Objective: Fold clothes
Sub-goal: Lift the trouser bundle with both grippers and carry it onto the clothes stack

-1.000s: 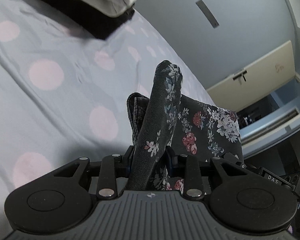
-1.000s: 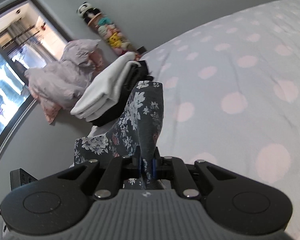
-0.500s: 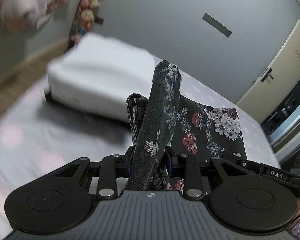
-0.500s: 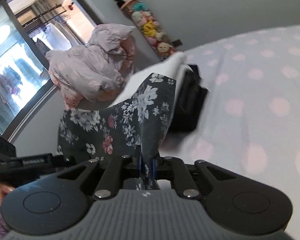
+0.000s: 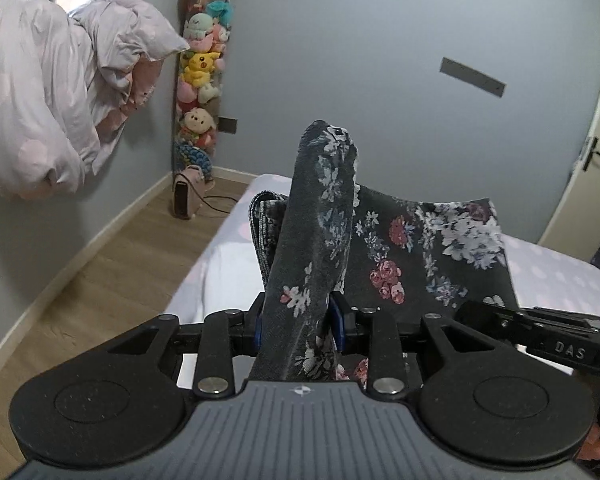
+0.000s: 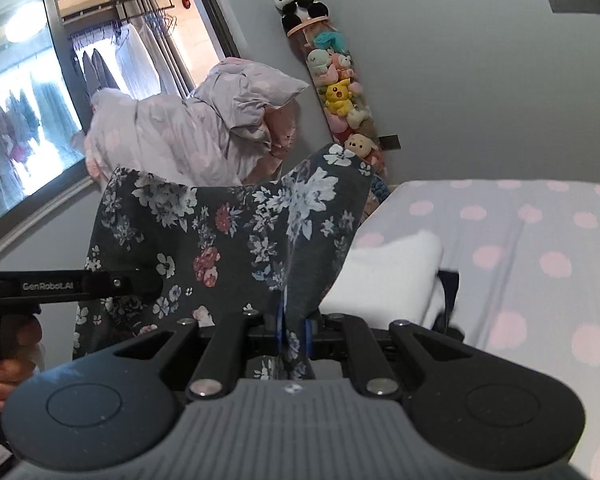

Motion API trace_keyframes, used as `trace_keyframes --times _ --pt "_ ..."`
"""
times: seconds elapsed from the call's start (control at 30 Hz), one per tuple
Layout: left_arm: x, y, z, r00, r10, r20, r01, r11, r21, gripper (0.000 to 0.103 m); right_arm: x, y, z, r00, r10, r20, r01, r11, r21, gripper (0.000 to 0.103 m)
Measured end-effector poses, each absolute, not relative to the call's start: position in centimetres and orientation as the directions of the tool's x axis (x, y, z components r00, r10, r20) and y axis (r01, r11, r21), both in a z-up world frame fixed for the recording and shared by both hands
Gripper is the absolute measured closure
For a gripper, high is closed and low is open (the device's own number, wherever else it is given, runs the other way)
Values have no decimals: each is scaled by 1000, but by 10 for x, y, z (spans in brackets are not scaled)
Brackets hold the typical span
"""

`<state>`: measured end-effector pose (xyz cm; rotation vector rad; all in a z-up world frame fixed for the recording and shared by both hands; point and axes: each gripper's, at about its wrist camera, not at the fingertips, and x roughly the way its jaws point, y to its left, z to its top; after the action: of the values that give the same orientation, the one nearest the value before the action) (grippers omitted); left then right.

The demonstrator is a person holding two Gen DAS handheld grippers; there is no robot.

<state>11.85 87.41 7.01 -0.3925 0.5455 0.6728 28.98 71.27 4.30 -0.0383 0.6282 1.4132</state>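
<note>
Left gripper [image 5: 299, 316], right gripper [image 6: 292, 330] still clamp floral garment [image 5: 428, 248], now raised off bed [image 6: 540, 232].

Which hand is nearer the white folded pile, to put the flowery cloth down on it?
Probably right. The right tool has the white folded pile just beyond it. The left tool, also gripping the floral garment, shows no pile.
</note>
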Motion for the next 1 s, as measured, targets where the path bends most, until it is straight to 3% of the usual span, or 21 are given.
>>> trace_keyframes --times 0.5,0.6,0.63,0.67,0.73,0.83,1.0 --pt "167 923 39 575 518 -633 -742 656 -137 67 330 789 19 99 863 -495 -938 248 244 91" --pt "172 921 40 527 569 -632 -781 617 -95 63 332 794 19 141 847 -512 -941 275 195 82" --pt "172 921 42 517 583 -627 -788 610 -83 62 332 794 19 163 839 -518 -945 284 163 74" --pt "171 922 46 509 588 -628 -793 605 -76 54 332 794 19 184 832 -524 -947 292 131 71" --pt "166 921 54 506 591 -628 -794 604 -70 51 336 792 23 213 822 -528 -948 304 92 65" --pt "157 915 64 504 590 -631 -791 608 -62 53 348 789 33 229 821 -524 -945 316 82 65" --pt "141 893 56 517 571 -638 -756 654 -28 63 337 777 40 111 848 -517 -973 198 115 72"
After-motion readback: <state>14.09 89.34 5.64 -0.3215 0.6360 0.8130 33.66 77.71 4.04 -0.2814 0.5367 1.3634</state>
